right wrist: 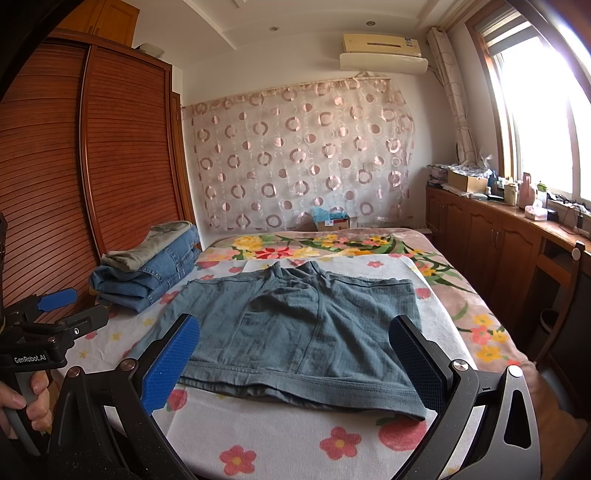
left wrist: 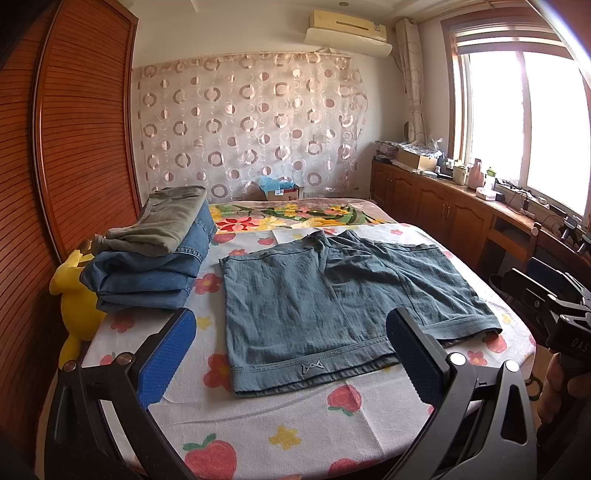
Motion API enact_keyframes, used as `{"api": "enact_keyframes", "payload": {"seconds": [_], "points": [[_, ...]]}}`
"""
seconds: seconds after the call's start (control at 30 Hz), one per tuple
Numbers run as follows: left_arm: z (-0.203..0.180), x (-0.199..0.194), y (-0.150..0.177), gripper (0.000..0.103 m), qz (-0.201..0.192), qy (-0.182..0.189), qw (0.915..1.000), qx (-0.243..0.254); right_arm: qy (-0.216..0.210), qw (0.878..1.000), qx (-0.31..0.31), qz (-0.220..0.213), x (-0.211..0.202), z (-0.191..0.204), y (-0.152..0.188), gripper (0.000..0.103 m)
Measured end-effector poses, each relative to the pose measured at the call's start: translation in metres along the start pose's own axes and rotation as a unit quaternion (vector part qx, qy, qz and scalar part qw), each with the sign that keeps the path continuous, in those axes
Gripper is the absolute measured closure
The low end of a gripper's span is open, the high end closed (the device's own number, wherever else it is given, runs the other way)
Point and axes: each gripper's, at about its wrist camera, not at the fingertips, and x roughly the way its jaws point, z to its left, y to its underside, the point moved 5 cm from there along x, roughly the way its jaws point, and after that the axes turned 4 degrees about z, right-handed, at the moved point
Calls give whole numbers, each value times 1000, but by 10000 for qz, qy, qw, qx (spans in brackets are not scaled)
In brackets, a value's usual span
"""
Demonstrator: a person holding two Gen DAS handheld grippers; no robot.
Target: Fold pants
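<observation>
Here, a pair of teal-blue shorts (left wrist: 332, 295) is laid flat on a fruit-and-flower printed sheet (left wrist: 258, 424) that covers the near part of the bed. The waistband is turned toward the far wall and the leg hems toward the cameras. A small metal logo (left wrist: 313, 366) is seen on the near hem in the left wrist view. The cloth is lightly creased at the crotch.

The left gripper (left wrist: 291, 354) is held above the near edge of the sheet. Its blue-padded fingers (left wrist: 168, 354) are spread wide, and nothing is gripped between them. The right gripper (right wrist: 295, 363) is likewise held wide open over the near hem of the shorts, and nothing is clamped. Whether its pads touch the cloth cannot be told.

A stack of folded clothes (left wrist: 155, 254) is set on the sheet to the left of the shorts, just apart from them: denim below, an olive garment on top. A yellow plush toy (left wrist: 75, 306) is wedged between the stack and the louvred wooden wardrobe (left wrist: 74, 147).

Beyond the sheet a floral blanket (left wrist: 295, 216) is spread. A ring-patterned curtain (left wrist: 251, 122) is hung on the far wall beneath an air conditioner (left wrist: 347, 29). A cluttered wooden cabinet (left wrist: 443, 199) is ranged under the bright window (left wrist: 517, 118).
</observation>
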Motion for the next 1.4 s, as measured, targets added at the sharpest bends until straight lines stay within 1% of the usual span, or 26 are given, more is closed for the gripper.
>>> {"api": "enact_keyframes", "payload": {"seconds": [1.07,1.13,1.4], "points": [[-1,-1,1,0,-29,-5,10000,18,-11,10000,15,-28,-1,-1,-1,1],[-6,-8,-6,0,-23,4,10000,21,-15,10000,24,-23,-2,-1,-1,1],[-7,-8,-14,0,80,94,9999,63,-25,10000,41,18,1,-3,-2,1]]}}
